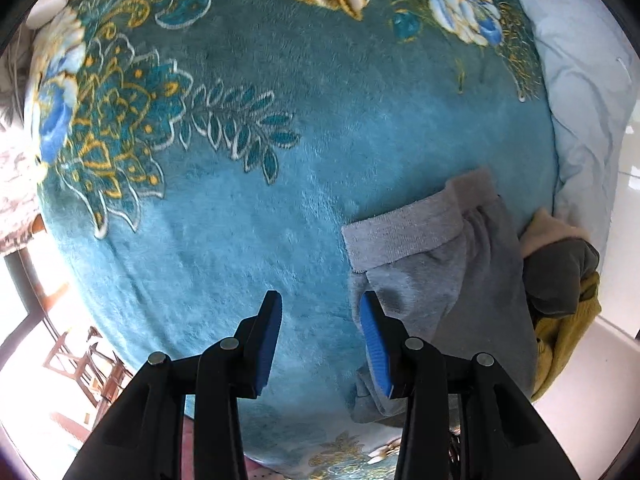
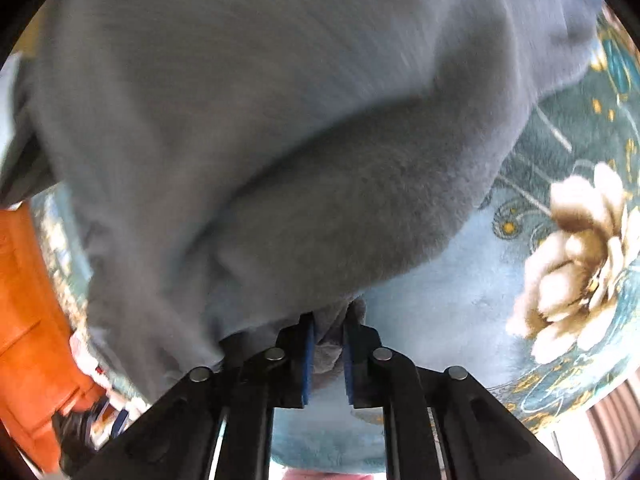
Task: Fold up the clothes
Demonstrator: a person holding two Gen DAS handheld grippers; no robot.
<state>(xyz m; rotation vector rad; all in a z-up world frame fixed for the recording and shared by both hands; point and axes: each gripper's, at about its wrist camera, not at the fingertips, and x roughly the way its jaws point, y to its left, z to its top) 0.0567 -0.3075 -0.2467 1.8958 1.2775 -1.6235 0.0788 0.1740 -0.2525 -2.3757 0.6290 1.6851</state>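
A grey fleece garment (image 1: 440, 264) lies bunched on the teal flowered blanket (image 1: 280, 160), its ribbed cuff turned toward the middle. My left gripper (image 1: 320, 300) hovers over the blanket at the garment's left edge. It is open, with only blanket showing between the blue pads, and its right finger (image 1: 376, 340) lies against the grey cloth. In the right wrist view the same grey garment (image 2: 280, 140) fills most of the picture, blurred. My right gripper (image 2: 329, 320) is shut on a fold of it just above the blanket (image 2: 460, 320).
A pale blue quilt (image 1: 580, 120) lies along the blanket's right side. A dark grey garment (image 1: 560, 280) and a mustard one (image 1: 568, 332) are heaped beside the grey one. Orange furniture (image 2: 28, 320) stands at the left. Wooden chairs (image 1: 80, 360) show by a window.
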